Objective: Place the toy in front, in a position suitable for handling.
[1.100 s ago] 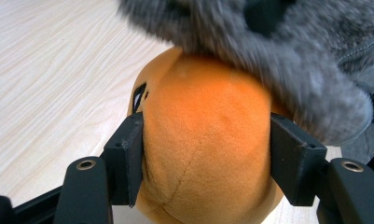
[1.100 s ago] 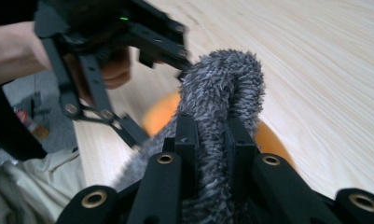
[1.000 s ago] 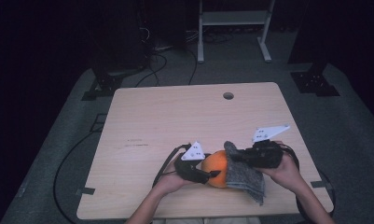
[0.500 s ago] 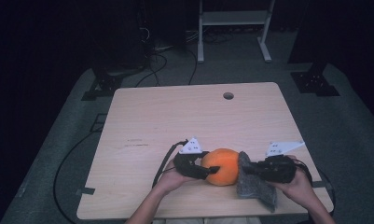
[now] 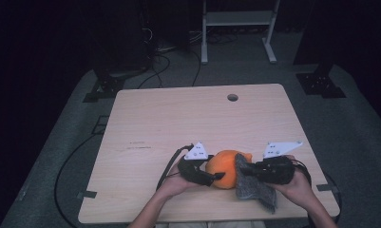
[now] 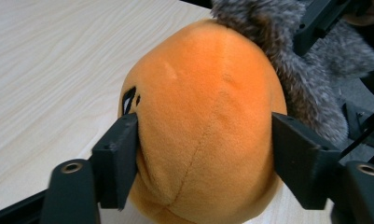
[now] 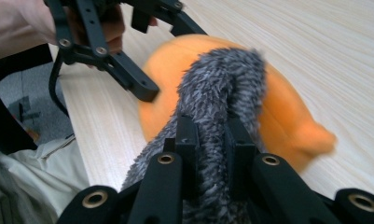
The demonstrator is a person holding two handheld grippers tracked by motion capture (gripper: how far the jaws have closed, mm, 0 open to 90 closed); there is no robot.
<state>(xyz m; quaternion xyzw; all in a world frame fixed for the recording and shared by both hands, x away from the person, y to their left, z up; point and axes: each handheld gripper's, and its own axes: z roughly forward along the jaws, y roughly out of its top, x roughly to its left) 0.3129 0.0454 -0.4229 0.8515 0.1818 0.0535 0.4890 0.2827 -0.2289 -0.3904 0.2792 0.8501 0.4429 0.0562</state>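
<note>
An orange plush toy lies near the table's front edge, between my two grippers. My left gripper has a jaw on each side of it. The jaws have just been opening, but both pads still touch the plush and dent it a little. A grey furry cloth drapes from the toy's right side down onto the table. My right gripper is shut on a fold of this fur, which arches over the orange body. The left gripper's jaw rests against the toy's far side.
The wooden table stretches bare beyond the toy, with a round cable hole near its far edge. Black cables trail from the left gripper over the front edge. A white metal stand rises on the floor behind.
My right gripper has drawn the grey fur to the right and slightly down, baring more of the orange toy. The left hand has stayed where it was.
</note>
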